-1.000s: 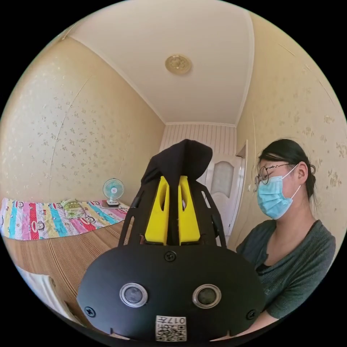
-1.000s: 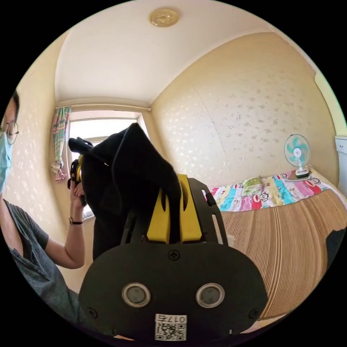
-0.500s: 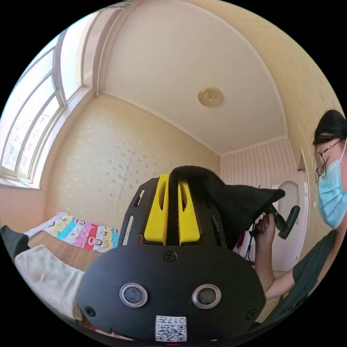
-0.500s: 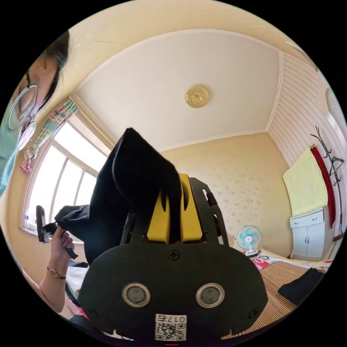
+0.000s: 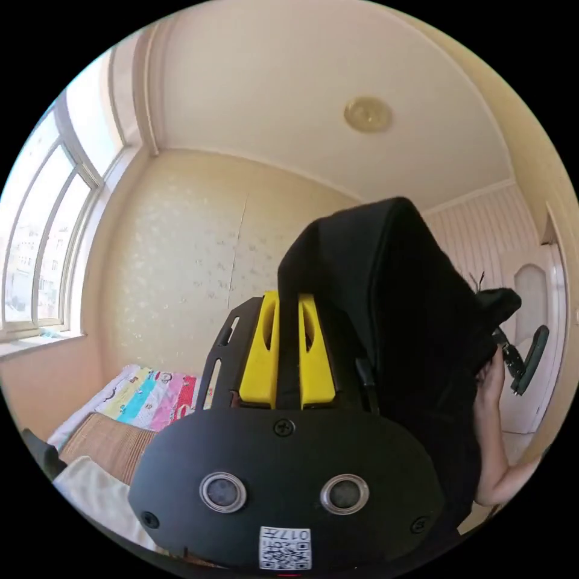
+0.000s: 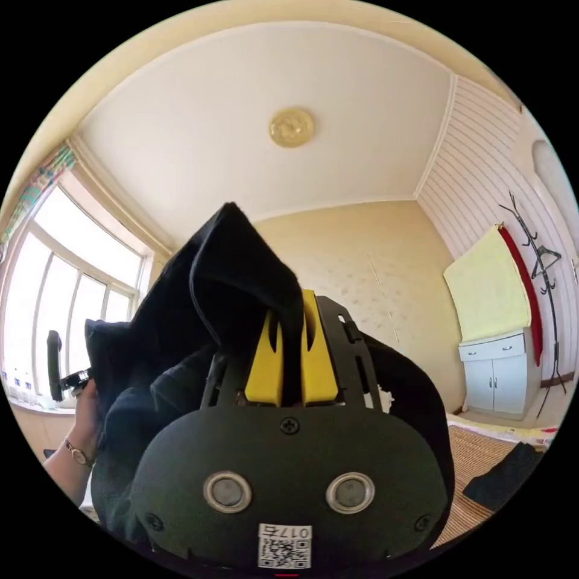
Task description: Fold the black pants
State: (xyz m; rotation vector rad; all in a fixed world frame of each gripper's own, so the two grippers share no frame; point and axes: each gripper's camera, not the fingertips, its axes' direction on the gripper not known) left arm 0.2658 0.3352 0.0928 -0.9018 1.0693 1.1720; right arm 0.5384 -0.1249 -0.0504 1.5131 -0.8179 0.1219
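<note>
Gripping black pants [image 5: 392, 289] (both jaws closed).

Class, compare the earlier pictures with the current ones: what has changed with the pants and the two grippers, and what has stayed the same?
The two grippers have come closer together, so the black pants now bunch between them rather than stretching out. Nothing was let go: the left gripper and right gripper stay clamped on the cloth, still held up in the air.
</note>
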